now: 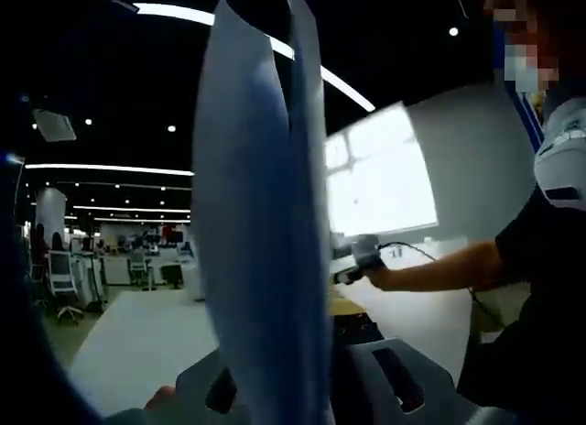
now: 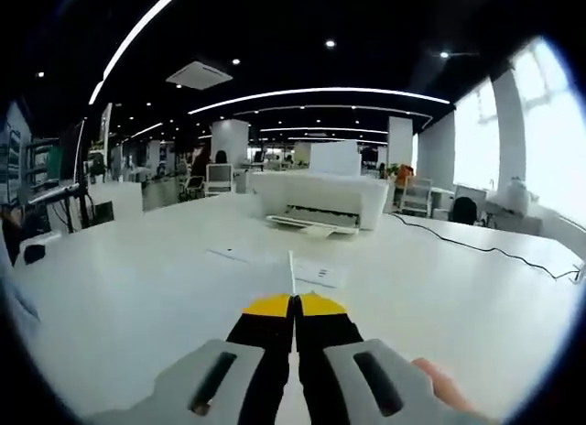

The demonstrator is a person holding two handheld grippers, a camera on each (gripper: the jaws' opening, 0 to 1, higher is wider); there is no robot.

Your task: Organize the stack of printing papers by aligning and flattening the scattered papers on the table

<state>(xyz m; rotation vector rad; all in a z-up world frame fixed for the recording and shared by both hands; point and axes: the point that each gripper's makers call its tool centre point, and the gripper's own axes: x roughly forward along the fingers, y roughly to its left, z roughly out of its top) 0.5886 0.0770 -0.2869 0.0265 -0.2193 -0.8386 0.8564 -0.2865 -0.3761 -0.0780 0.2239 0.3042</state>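
A few white printing papers (image 1: pixel 261 223) stand upright between my left gripper's (image 1: pixel 298 388) grey jaws, which are shut on their lower edge; the fingertips are hidden behind the sheets. Past the sheets, a person's hand holds my right gripper (image 1: pixel 359 260) pointed at the papers' far side. In the right gripper view, the right gripper (image 2: pixel 294 306) has its yellow-tipped jaws pressed together on a paper (image 2: pixel 291 271) seen edge-on as a thin white line. Two loose sheets (image 2: pixel 275 258) lie flat on the white table (image 2: pixel 137 297) ahead.
A white printer (image 2: pixel 320 201) sits at the table's far side, with a black cable (image 2: pixel 485 249) trailing right. The person's forearm (image 1: pixel 439 267) and dark-clothed body (image 1: pixel 540 288) are at the right. Office chairs (image 1: pixel 62 278) and desks stand in the background.
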